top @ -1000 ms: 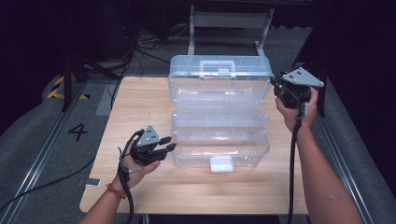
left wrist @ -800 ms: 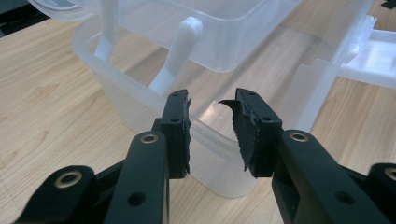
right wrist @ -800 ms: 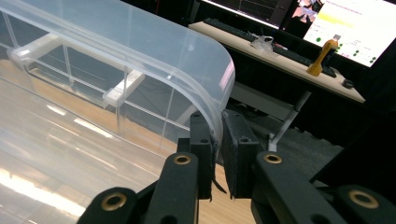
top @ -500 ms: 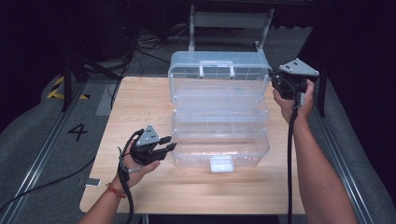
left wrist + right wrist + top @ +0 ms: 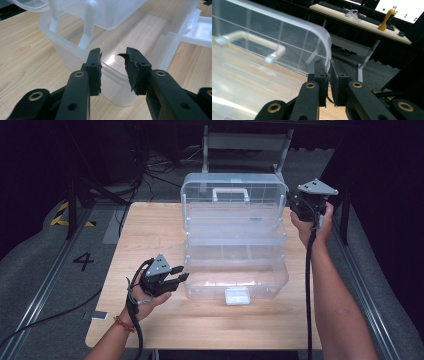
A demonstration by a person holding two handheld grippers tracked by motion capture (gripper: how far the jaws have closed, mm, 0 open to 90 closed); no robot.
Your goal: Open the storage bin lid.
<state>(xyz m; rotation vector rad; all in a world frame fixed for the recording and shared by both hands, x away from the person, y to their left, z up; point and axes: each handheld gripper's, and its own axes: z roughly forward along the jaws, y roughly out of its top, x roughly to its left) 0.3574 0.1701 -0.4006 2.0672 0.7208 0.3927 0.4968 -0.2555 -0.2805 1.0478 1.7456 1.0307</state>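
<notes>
A clear plastic toolbox (image 5: pixel 235 270) stands open on the wooden table (image 5: pixel 150 230). Its lid (image 5: pixel 234 202), with a white handle (image 5: pixel 230 194), is raised nearly upright at the back. My right gripper (image 5: pixel 291 206) is shut on the lid's right rim; in the right gripper view the jaws (image 5: pixel 328 66) pinch the curved lid edge (image 5: pixel 322 37). A lift-out tray (image 5: pixel 235 235) sits above the base. My left gripper (image 5: pixel 181 279) is open at the base's front left corner; in the left gripper view the gripper (image 5: pixel 113 56) straddles the corner rim (image 5: pixel 115 75) without touching it.
A white latch (image 5: pixel 237 296) hangs on the box's front. Behind the table stands a metal frame (image 5: pixel 245 142). The floor at left carries a number 4 mark (image 5: pixel 83 261). In the right gripper view a desk (image 5: pixel 362 23) with an orange bottle (image 5: pixel 387 18) lies beyond.
My right gripper has risen and moved back with the lid's rim in it, swinging the lid from tilted to nearly upright. The left gripper has stayed in place.
</notes>
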